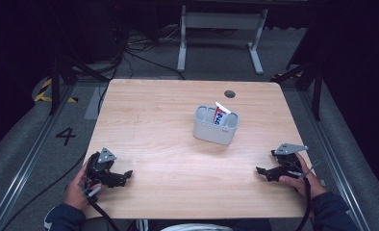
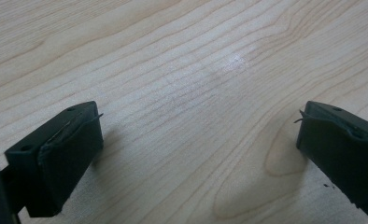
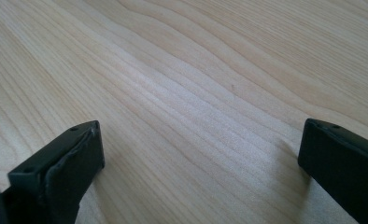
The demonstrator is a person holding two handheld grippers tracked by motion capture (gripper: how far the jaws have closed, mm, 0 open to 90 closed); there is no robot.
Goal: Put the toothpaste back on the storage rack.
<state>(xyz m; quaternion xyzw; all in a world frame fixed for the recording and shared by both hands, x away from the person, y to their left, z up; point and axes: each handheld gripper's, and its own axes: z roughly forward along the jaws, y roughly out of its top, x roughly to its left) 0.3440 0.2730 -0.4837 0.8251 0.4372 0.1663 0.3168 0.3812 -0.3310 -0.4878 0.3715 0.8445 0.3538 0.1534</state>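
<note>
Wooden table, grey floor, dark room

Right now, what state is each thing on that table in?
Left hand-held gripper: open, holding nothing, low over the table.
Right hand-held gripper: open, holding nothing, low over the table.
Grey holder: upright, mid-table, untouched.
Toothpaste tube: standing tilted inside the holder.
Wooden table: bare wood around the holder.

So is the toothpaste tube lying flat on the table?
No, the toothpaste tube stands upright inside the grey holder in the middle of the table.
</note>
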